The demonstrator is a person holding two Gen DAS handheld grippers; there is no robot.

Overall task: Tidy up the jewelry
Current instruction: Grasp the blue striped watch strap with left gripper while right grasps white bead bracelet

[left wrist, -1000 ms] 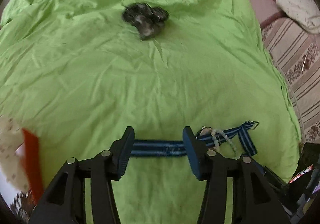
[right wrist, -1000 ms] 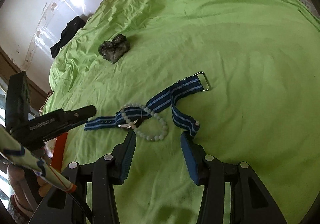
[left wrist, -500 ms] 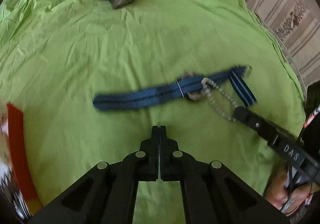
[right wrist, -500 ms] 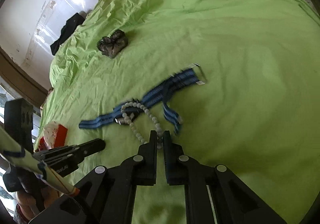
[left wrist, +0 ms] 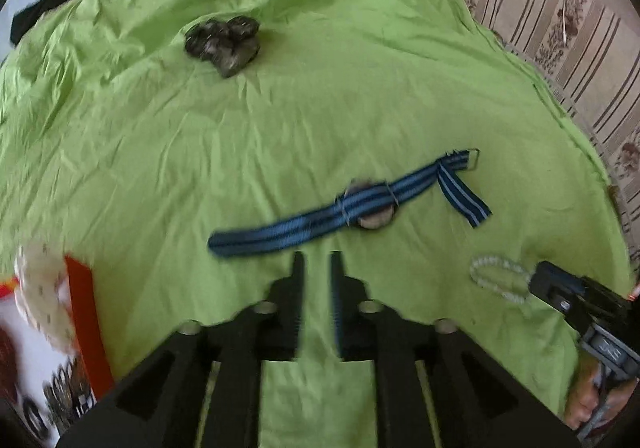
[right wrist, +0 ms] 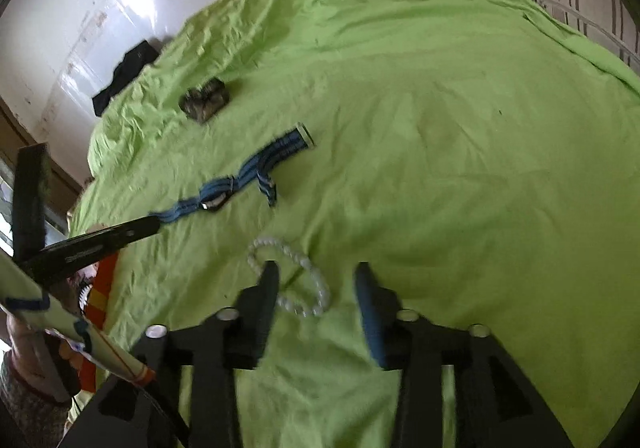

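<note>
1. Bead bracelet (right wrist: 289,277) now lies apart from the blue striped watch strap (left wrist: 348,208), both flat on the green sheet (left wrist: 280,120). I judge the untangling done, the putting away still ahead.
2. Right gripper (right wrist: 316,280): jaws have just been opening; they stand apart, the bracelet partly between them, not pinched.
3. Left gripper (left wrist: 316,264): jaws have just been opening, a narrow gap, nothing in it, near the strap's end.
4. Dark lump (left wrist: 222,44) well apart; can't identify it.
5. No clear jewelry container visible; red-edged thing (left wrist: 82,312) at left edge, contents blurred.

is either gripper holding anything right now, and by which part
Nothing is held. The left gripper is empty; the right gripper, jaws just opened, has the bead bracelet lying loose on the cloth.
</note>
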